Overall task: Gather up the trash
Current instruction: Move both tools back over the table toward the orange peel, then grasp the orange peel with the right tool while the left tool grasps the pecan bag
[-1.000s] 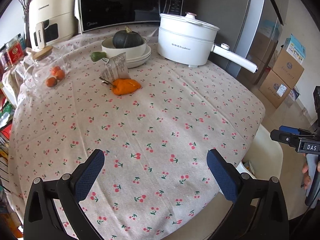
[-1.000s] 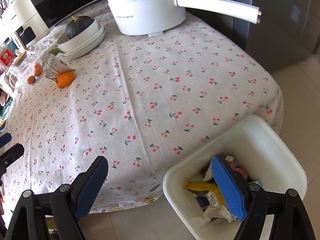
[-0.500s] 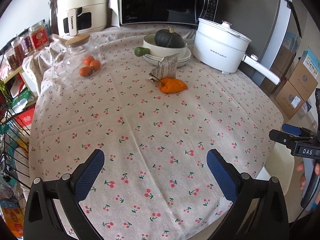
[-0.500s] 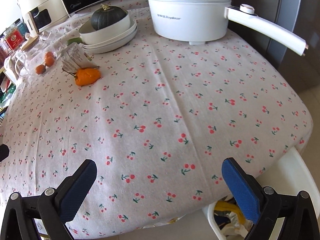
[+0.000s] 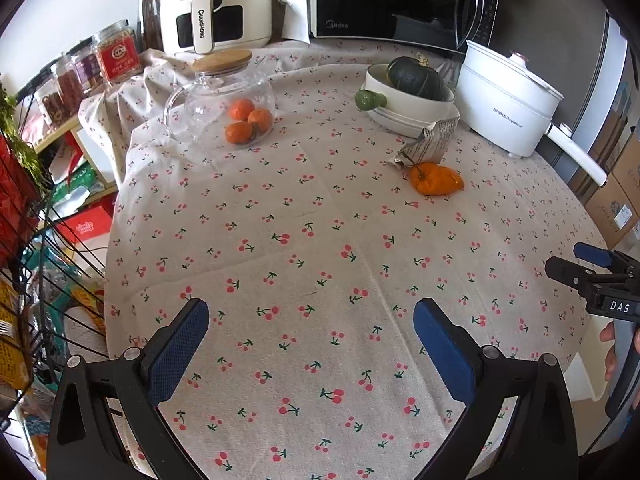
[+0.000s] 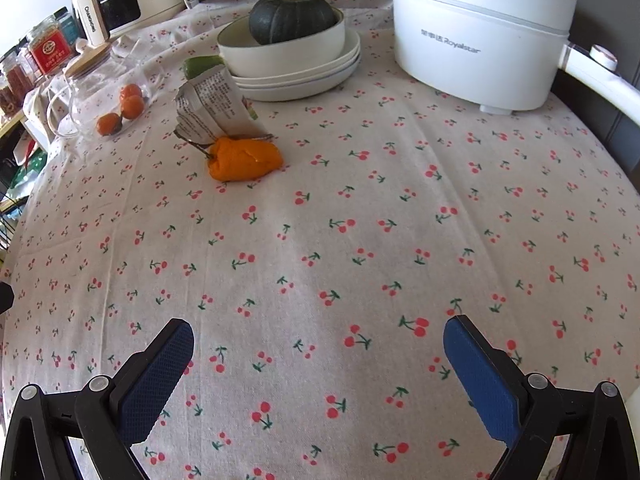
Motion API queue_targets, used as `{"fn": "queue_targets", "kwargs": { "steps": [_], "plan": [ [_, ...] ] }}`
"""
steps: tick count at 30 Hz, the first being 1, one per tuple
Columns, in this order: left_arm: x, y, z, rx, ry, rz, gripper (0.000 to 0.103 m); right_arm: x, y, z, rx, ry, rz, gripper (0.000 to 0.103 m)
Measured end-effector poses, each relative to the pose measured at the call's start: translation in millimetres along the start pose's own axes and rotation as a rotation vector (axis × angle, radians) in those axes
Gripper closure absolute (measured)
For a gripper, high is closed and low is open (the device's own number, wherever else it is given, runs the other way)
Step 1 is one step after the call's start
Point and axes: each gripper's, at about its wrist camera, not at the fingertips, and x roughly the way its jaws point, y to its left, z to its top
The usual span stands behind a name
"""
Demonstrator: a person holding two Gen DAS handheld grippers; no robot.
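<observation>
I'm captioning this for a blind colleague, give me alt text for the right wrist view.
The open right gripper hovers empty over a cherry-print tablecloth. Beyond it, a crumpled paper wrapper stands touching an orange pepper, with a dark squash in stacked white bowls and a white electric pot behind.

A: Left wrist view, position?
B: Above the near edge of the table, facing across it toward the microwave; the right tool enters at its right border.
A: Right wrist view?
B: Lower and nearer the cloth, facing the white pot.
A: Shared ground?
B: Orange pepper, crumpled packet, squash bowl, glass jar.
</observation>
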Motion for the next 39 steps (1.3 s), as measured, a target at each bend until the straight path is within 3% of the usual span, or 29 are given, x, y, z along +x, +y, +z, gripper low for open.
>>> {"fn": "queue_targets", "kwargs": {
  "steps": [11,19,26,29,31,33,39],
  "plan": [
    [29,35,5,-0.098,0.058,0.001,0.000,68,38,38,-0.012,0.003,0.036,0.001],
    [42,37,15,-0.123,0.066,0.014,0.000,115,58,75,-0.039,-0.048,0.030,0.001],
    [50,34,16,-0.131,0.082,0.018,0.000,138,66,84,-0.068,-0.096,-0.030,0.001],
    [52,29,17,-0.133,0.088,0.004,0.000,136,65,85,-0.059,-0.121,-0.020,0.012],
    [54,24,17,-0.125,0.093,0.001,0.000,133,63,85,-0.067,-0.124,-0.022,0.030],
    [55,17,16,-0.110,0.098,-0.005,0.000,129,60,85,-0.076,-0.115,-0.015,0.039],
    [55,-4,18,-0.065,0.091,-0.028,0.000,104,37,72,-0.069,-0.096,0.020,0.044]
  ]
}}
